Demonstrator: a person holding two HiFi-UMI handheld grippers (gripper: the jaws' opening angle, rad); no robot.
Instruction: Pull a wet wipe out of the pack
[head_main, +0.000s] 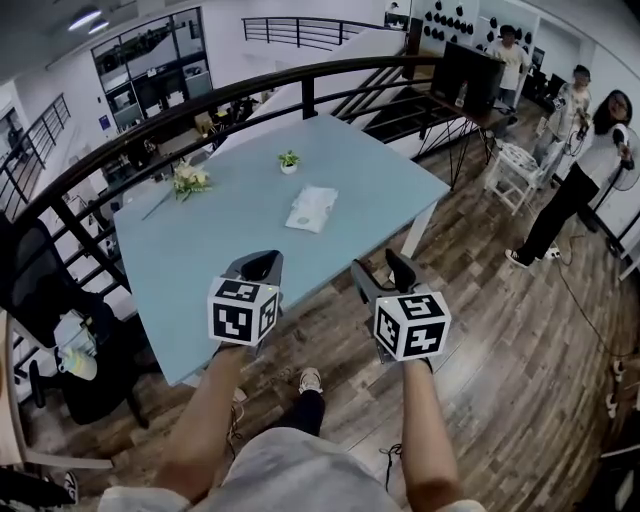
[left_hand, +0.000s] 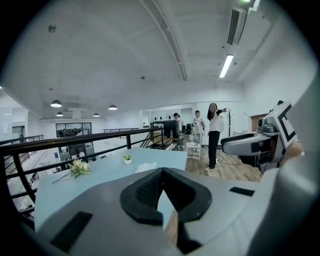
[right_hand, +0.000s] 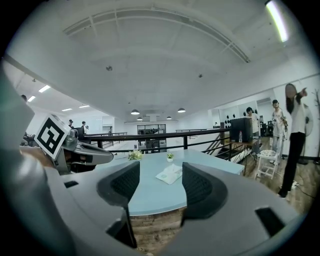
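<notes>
The wet wipe pack (head_main: 312, 208) lies flat on the pale blue bench (head_main: 200, 270), a little right of the middle, well apart from both tongs; a small potted plant (head_main: 289, 160) stands beyond it, and a spray of flowers (head_main: 188, 180) lies toward the far left.

The left tongs (head_main: 262, 266) are pressed together at the tips with nothing in them. The right tongs (head_main: 382, 270) are spread wide and empty; in the right gripper view the pack shows between their pads only because it lies far off along their line. Both hang at the near edge of the bench, so the reach seems hardly begun.

Risks, as I judge them:
- The pack looks thin and light; pulled by one pair of tongs alone, it would likely lift or slide along with the wipe.
- The right tongs could nip the wrapper or the flap rather than the wipe, and tear or crumple it.
- A wipe caught only at its corner may slip out or rip.

Hard to make out:
- Whether the flap is open, or whether any wipe pokes out, cannot be told; the pack is too small in every view.
- Its print is unreadable.
- The marker cubes and tong bodies hide part of the bench's near edge in the head view.
</notes>
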